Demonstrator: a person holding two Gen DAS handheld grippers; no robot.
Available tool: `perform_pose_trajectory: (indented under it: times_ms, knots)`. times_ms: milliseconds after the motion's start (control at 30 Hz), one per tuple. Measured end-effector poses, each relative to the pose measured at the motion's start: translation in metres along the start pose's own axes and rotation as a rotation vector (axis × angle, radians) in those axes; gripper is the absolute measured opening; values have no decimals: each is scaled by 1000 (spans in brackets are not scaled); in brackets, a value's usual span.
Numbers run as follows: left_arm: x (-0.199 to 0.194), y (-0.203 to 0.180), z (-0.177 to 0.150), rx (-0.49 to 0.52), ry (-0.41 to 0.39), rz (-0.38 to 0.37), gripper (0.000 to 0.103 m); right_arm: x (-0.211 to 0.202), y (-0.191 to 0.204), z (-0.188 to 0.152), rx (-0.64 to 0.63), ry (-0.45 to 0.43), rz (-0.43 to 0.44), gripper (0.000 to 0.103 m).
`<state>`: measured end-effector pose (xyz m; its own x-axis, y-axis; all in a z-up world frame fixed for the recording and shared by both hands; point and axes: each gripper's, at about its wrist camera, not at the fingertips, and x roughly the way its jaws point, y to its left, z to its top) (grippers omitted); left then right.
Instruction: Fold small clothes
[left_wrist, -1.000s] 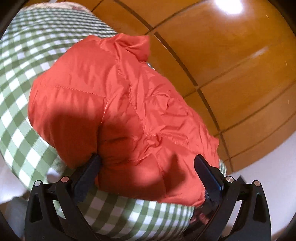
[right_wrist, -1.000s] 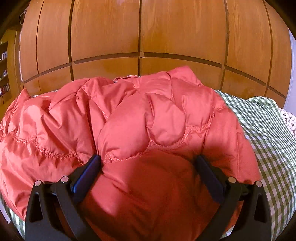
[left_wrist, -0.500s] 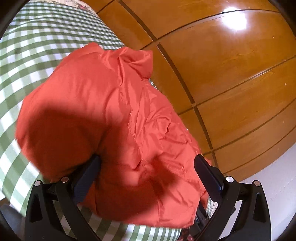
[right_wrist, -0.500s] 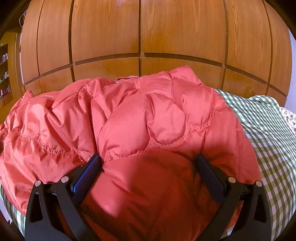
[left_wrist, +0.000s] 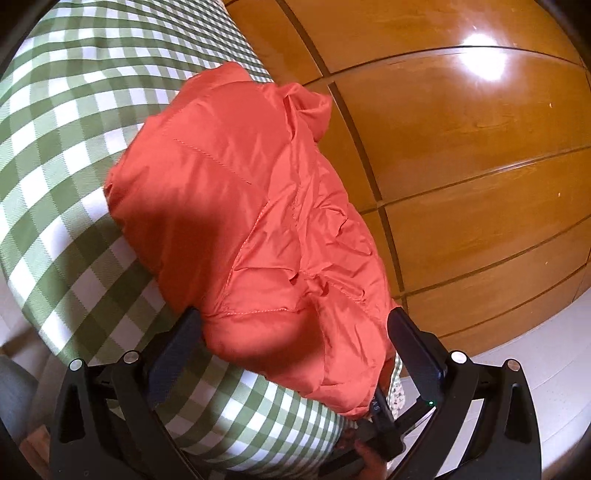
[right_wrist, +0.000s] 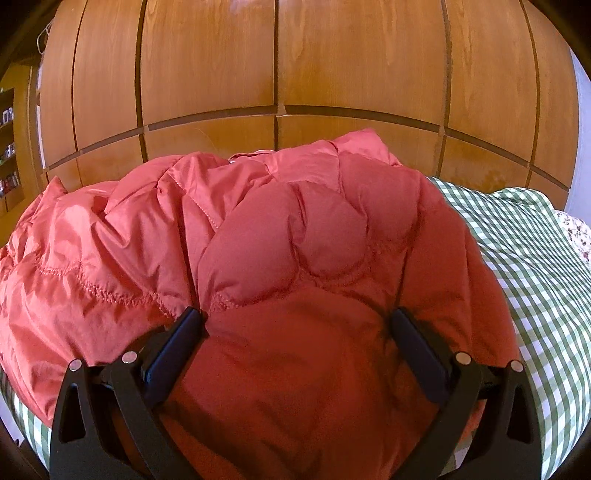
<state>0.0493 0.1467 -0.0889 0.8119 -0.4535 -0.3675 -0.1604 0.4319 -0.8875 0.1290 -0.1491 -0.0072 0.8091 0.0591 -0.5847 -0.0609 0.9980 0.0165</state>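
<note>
1. Closest in, the left gripper (left_wrist: 293, 325) and the right gripper (right_wrist: 295, 325) both have their jaws spread wide, each straddling a bulge of the orange puffer jacket (right_wrist: 280, 258) without pinching it.
2. The jacket lies bunched on the green checked cloth (left_wrist: 66, 155), its far end by the wooden panelling (right_wrist: 295, 66).
3. Risk, I reckon: the slick, puffy fabric may spring open or slide off the cloth's edge towards the panelling.
</note>
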Motion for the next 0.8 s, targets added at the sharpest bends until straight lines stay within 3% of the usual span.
perform_pose_trajectory:
  times_ms: [200, 267, 367, 667, 700, 733, 767, 800]
  knots:
    - [-26, 4, 0, 24, -72, 102, 99, -8, 2, -8, 12, -9, -17, 101]
    - [-16, 11, 4, 12, -52, 129, 99, -9, 3, -9, 10, -10, -22, 101]
    - [-4, 22, 10, -40, -52, 97, 99, -8, 3, -9, 7, -6, -24, 101]
    - [34, 4, 32, -23, -122, 8, 99, -15, 1, 7, -4, 61, -32, 101]
    - [37, 3, 35, -25, -125, 7, 98, -25, -1, 14, 10, 30, -45, 101]
    - [38, 3, 37, -25, -129, 8, 89, -34, -1, 22, 13, -18, -41, 101]
    - [39, 3, 40, -20, -130, 25, 71, -40, 0, 29, 5, -53, -38, 101]
    - [41, 5, 42, -14, -118, 60, 62, -44, 3, 41, -26, -90, -41, 101]
